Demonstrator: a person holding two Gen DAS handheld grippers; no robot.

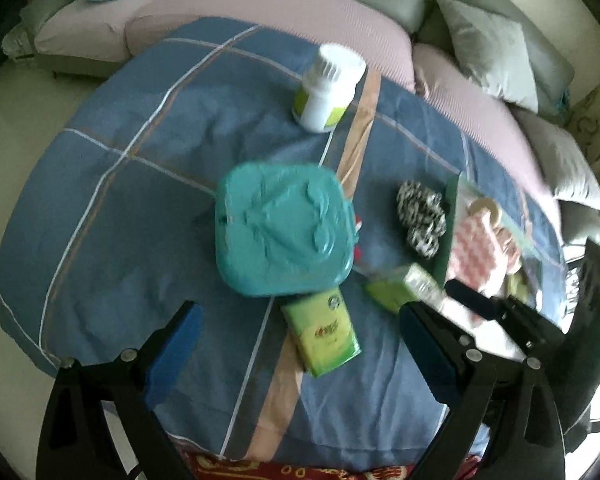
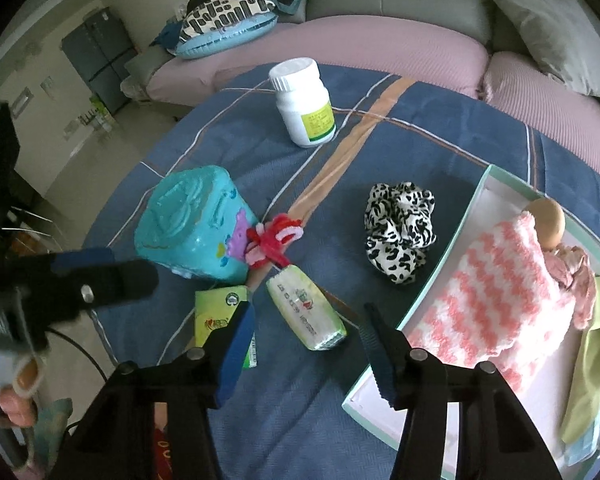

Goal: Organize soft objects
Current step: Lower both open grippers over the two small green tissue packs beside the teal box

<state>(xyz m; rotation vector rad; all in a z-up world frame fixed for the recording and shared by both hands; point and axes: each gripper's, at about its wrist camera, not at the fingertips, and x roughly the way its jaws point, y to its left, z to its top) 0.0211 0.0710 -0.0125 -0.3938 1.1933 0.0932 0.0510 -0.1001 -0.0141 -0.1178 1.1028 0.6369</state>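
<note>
Both grippers, left gripper and right gripper, tilt steeply downward, jaws apart, holding nothing.

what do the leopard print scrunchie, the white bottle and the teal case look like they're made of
Leopard print scrunchie: soft fabric, probably satin, going by its gathered folds and slight sheen.
White bottle: smooth opaque plastic with a ribbed cap and a paper-like green label.
Teal case: rigid glossy moulded plastic with a raised relief design.

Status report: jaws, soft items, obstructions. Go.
Both grippers' jaws open, empty. Tissue pack ahead of right gripper; scrunchie outside tray. Nothing blocking.
</note>
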